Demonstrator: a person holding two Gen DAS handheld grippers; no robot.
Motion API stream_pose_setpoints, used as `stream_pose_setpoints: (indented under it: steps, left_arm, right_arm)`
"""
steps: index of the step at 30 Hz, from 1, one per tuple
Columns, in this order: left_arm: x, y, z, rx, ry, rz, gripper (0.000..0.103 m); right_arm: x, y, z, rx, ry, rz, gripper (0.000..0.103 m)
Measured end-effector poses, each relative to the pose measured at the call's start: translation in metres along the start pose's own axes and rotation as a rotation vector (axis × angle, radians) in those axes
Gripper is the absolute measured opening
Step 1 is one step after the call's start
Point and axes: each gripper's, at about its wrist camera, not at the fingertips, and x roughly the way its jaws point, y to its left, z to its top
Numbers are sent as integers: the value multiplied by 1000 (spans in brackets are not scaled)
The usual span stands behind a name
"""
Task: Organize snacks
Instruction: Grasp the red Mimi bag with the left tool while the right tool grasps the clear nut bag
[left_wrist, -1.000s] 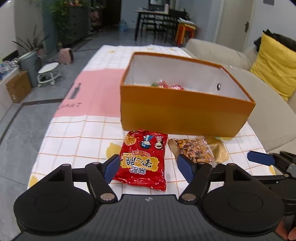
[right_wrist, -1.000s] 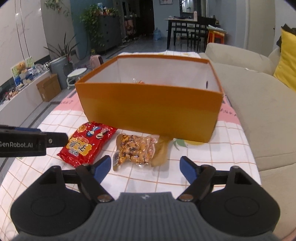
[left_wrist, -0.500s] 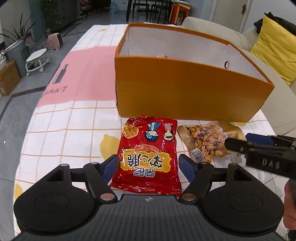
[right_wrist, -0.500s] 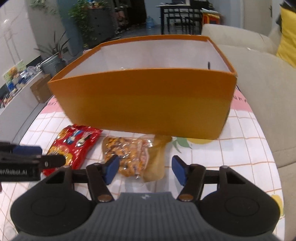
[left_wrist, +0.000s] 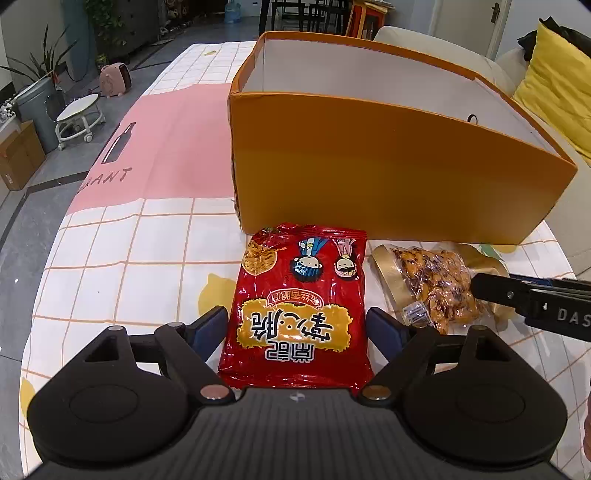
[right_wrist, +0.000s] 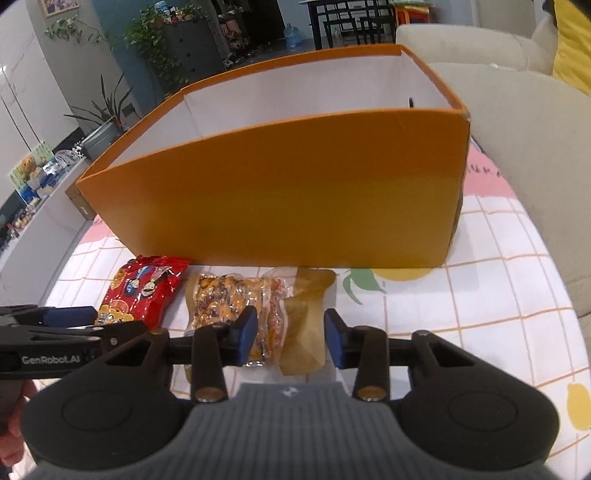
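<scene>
A red snack bag (left_wrist: 299, 310) lies flat on the checked tablecloth in front of the orange box (left_wrist: 388, 177). My left gripper (left_wrist: 297, 330) is open, its two blue pads on either side of the bag's near half. A clear and gold bag of nuts (right_wrist: 255, 310) lies right of the red bag (right_wrist: 140, 291). My right gripper (right_wrist: 290, 332) is open but narrowed, its pads over the nut bag's near end. The nut bag (left_wrist: 436, 284) also shows in the left wrist view, partly under the right gripper's finger (left_wrist: 532, 302). The orange box (right_wrist: 295, 195) stands open-topped behind both bags.
The checked cloth with a pink panel (left_wrist: 159, 155) covers a long table. A beige sofa (right_wrist: 535, 122) with a yellow cushion (left_wrist: 557, 77) runs along the right side. A stool (left_wrist: 79, 114), planter and cardboard box stand on the floor at left.
Both grippers have moved forward and down toward the bags. The left now straddles the red bag. The right gripper's pads have narrowed over the nut bag.
</scene>
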Motion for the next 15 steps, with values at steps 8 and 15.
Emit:
stream_pose_setpoints:
  steps: [8, 15]
  left_arm:
    - [10, -1, -2, -36, 35, -11, 98]
    - [4, -11, -3, -45, 49, 3, 83]
  right_arm:
    - [2, -10, -3, 66, 36, 54, 24]
    - [-3, -7, -6, 59, 19, 61, 5]
